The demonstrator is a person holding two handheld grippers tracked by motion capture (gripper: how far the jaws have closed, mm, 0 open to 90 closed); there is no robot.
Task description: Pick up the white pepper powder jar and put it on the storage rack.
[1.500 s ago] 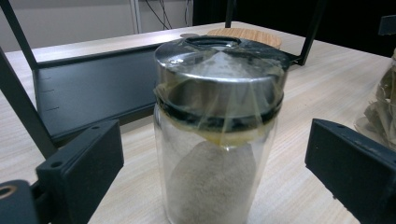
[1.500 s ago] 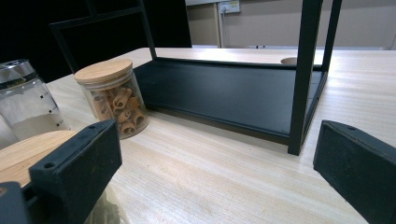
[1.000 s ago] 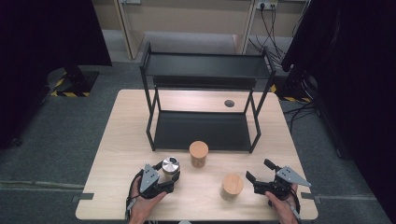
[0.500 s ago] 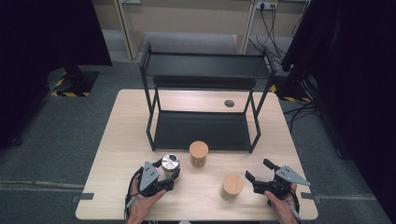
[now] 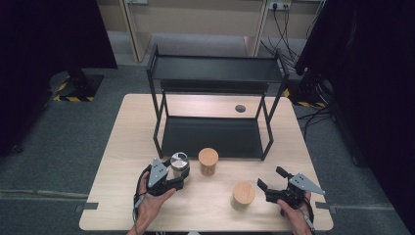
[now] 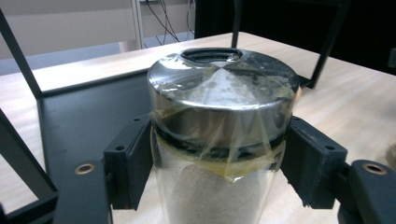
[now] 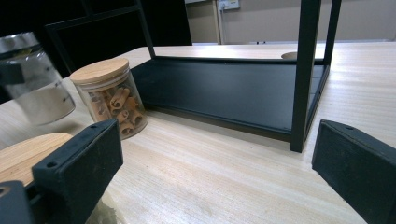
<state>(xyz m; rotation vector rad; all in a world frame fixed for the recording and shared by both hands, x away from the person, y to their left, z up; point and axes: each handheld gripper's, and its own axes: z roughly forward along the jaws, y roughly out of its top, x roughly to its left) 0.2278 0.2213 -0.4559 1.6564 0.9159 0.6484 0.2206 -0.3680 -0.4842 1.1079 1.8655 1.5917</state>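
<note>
Left gripper (image 5: 177,177): clamped on the metal-lidded jar (image 5: 179,164), one black jaw on each side of the glass just below the lid. In the left gripper view the jar (image 6: 223,135) sits squarely between the two pads (image 6: 133,158), both pressed against it, so the grip is firm and centred.

Metal-lidded jar: upright in the jaws, near the front left of the table (image 5: 127,132), just in front of the rack's lower shelf (image 5: 210,137). Clear film is wrapped over its shiny lid and down its neck; a pale powder shows inside. In the right gripper view its base (image 7: 44,105) seems to hang clear of the tabletop, with a shadow beneath.

Right gripper (image 5: 271,182): jaws stand wide apart with nothing between them; in its own view, bare wood lies between the two pads (image 7: 84,158). It rests low at the front right of the table, held in the person's right hand (image 5: 293,208).

Wooden-lidded jar, middle (image 5: 208,161): upright on the table just to the right of the held jar, close but apart; rolled brown pieces show inside (image 7: 114,100).

Wooden-lidded jar, front (image 5: 242,196): on the table just left of the right gripper, outside its jaws.

Black rack (image 5: 215,68): two-tiered, at the table's far half, both shelves bare.
</note>
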